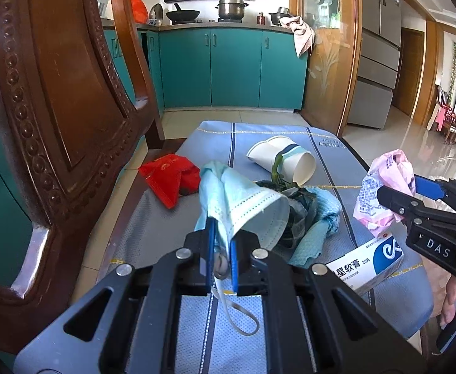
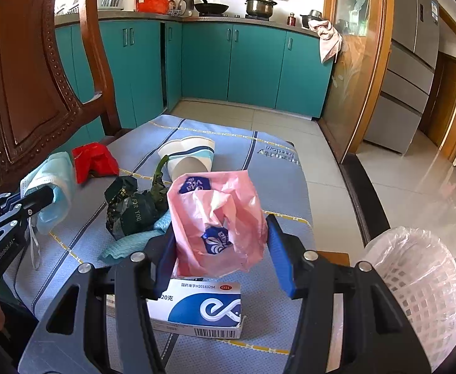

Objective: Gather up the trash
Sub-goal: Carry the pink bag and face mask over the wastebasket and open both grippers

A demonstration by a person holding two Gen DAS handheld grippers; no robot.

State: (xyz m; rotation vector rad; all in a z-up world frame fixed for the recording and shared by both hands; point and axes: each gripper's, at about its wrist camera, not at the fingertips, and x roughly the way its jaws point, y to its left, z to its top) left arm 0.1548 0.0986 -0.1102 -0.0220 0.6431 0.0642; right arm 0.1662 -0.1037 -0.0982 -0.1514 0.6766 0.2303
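Note:
My left gripper (image 1: pixel 220 249) is shut on a light blue face mask (image 1: pixel 243 205) and holds it above the blue chair cushion (image 1: pixel 172 227); it also shows in the right wrist view (image 2: pixel 50 184). My right gripper (image 2: pixel 221 249) stands with its jaws wide apart around a pink plastic wrapper (image 2: pixel 218 221); whether the pads grip it is unclear. The wrapper also shows in the left wrist view (image 1: pixel 380 193). A white medicine box (image 2: pixel 203 308) lies under it. A paper cup (image 2: pixel 190 155), a red packet (image 2: pixel 94 159), a dark green wrapper (image 2: pixel 131 212) and a teal cloth (image 2: pixel 125 243) lie on the cushion.
A white basket with a clear liner (image 2: pixel 421 280) stands on the floor at the right. A carved wooden chair back (image 1: pixel 56 109) rises at the left. Teal kitchen cabinets (image 1: pixel 234 65) and a fridge (image 1: pixel 377 46) are behind.

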